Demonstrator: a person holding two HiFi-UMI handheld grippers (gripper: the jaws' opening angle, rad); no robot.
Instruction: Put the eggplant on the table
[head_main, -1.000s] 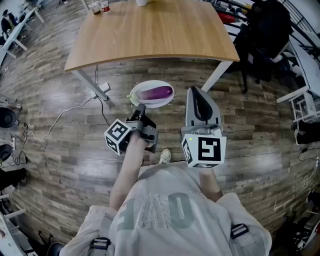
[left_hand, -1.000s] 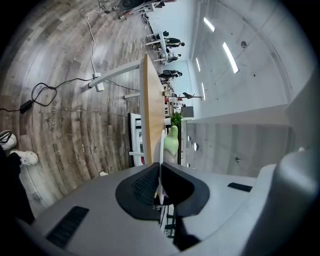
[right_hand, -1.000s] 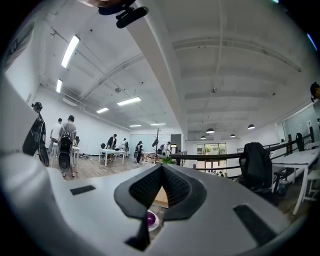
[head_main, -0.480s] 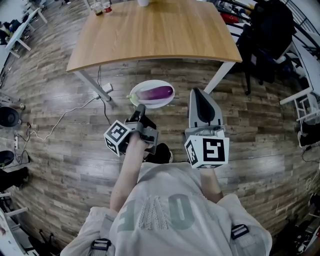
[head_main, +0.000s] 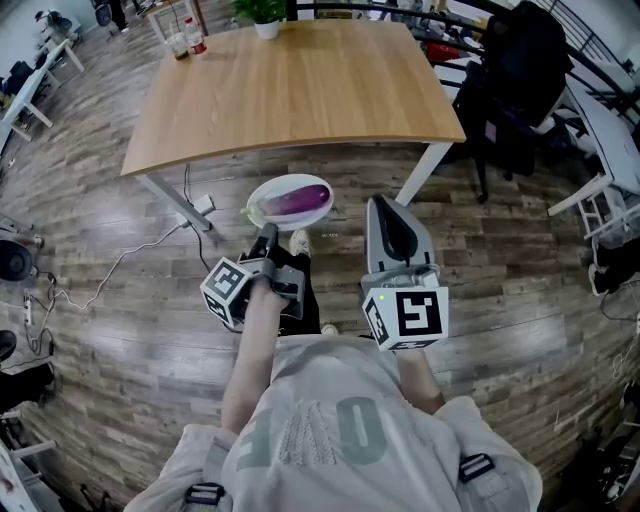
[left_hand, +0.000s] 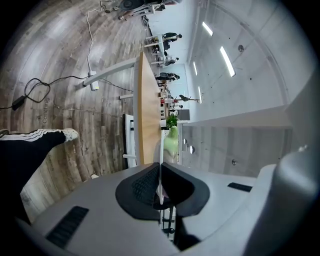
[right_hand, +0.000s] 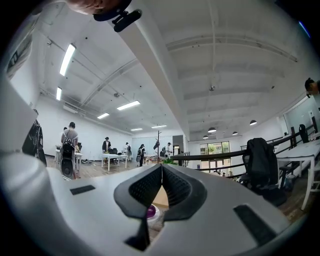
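Directly before the person, the right gripper (head_main: 384, 203) is carried level, jaws together on nothing. Beside it the left gripper (head_main: 268, 232) is clamped on the rim of a white plate (head_main: 270, 186) bearing the purple eggplant (head_main: 297, 199), held above the wood floor (head_main: 120, 300). Beyond stands the wooden table (head_main: 290, 80)
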